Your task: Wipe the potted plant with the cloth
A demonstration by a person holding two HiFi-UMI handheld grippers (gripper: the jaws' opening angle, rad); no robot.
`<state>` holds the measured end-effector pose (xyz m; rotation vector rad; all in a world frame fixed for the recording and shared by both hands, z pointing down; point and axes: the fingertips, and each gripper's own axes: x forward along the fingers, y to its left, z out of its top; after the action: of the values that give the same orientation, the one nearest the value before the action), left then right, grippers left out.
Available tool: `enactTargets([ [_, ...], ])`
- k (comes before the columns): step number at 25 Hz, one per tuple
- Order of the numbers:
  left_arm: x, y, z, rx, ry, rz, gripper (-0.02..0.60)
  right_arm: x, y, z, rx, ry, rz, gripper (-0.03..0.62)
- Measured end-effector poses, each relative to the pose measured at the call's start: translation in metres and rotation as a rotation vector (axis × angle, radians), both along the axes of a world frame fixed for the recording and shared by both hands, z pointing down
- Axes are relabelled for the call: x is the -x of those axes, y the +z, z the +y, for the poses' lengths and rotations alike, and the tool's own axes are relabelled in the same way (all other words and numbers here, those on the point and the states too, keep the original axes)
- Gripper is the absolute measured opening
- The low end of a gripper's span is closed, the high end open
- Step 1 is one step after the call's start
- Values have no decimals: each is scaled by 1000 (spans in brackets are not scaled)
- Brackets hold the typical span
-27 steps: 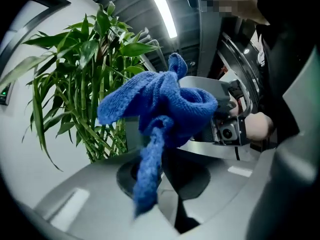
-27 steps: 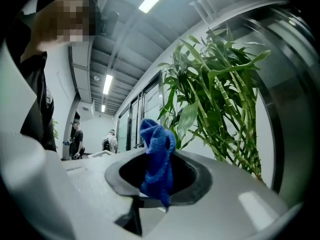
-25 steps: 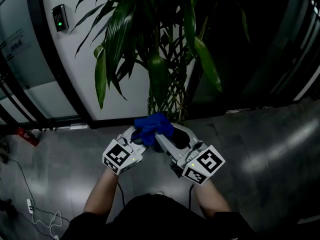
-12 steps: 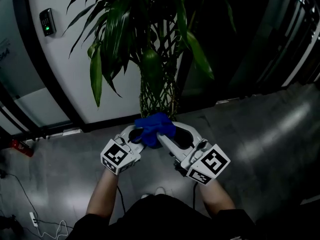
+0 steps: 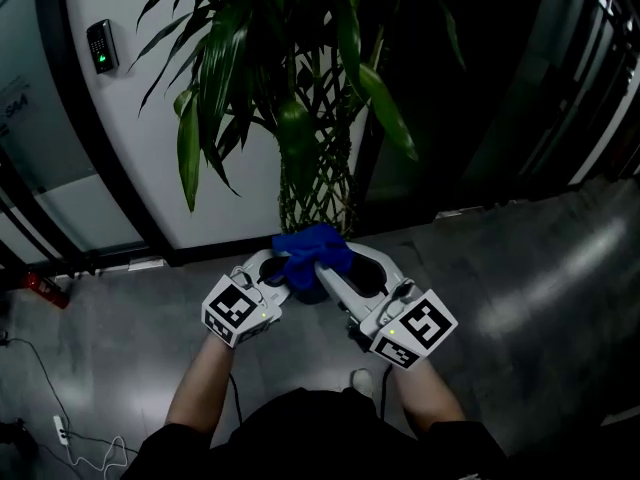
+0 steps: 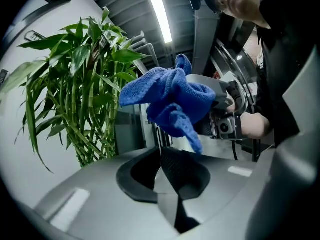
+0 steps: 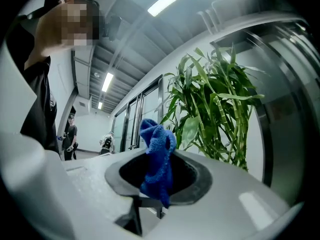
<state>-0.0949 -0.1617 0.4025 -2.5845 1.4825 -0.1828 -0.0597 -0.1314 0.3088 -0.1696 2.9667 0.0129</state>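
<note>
The potted plant (image 5: 300, 118) is tall, with braided bamboo stems and long green leaves, and stands against the wall just beyond both grippers. Its pot is hidden behind them. A bunched blue cloth (image 5: 312, 253) sits at the gripper tips. My right gripper (image 5: 325, 273) is shut on the cloth (image 7: 157, 156), which sticks up and hangs down between its jaws, with the plant (image 7: 215, 114) at the right. My left gripper (image 6: 161, 166) has its jaws together with nothing in them. The cloth (image 6: 170, 101) hangs just ahead of it from the right gripper (image 6: 225, 119).
A white curved wall with a card reader (image 5: 100, 46) stands behind the plant, with dark glass panels to the right. A red object (image 5: 35, 288) and cables (image 5: 90, 438) lie on the grey floor at the left. People (image 7: 70, 136) stand far down the corridor.
Both grippers, with the cloth, have edged slightly up toward the plant stems. The grip on the cloth is the same.
</note>
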Motion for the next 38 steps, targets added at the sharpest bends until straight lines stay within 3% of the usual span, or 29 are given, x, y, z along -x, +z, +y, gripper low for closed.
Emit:
enactTargets([
  [4, -16, -3, -33, -4, -37, -21, 21, -24, 2, -31, -22, -23, -6, 109],
  [15, -60, -36, -141, -73, -281, -1, 21, -96, -20, -179, -59, -158, -27, 109],
  [19, -64, -43, -160, -70, -363, -36, 21, -106, -41, -212, -124, -184, -41, 109],
  [24, -59, -56, -170, -77, -387, 22, 21, -102, -73, -250, -146, -146, -110, 109],
  [33, -31, -92, -181, -110, -403, -30, 21, -73, -176, -259, -212, -114, -337, 109],
  [38, -26, -104, -189, -118, -407, -26, 21, -65, -227, -232, -213, -231, -464, 109],
])
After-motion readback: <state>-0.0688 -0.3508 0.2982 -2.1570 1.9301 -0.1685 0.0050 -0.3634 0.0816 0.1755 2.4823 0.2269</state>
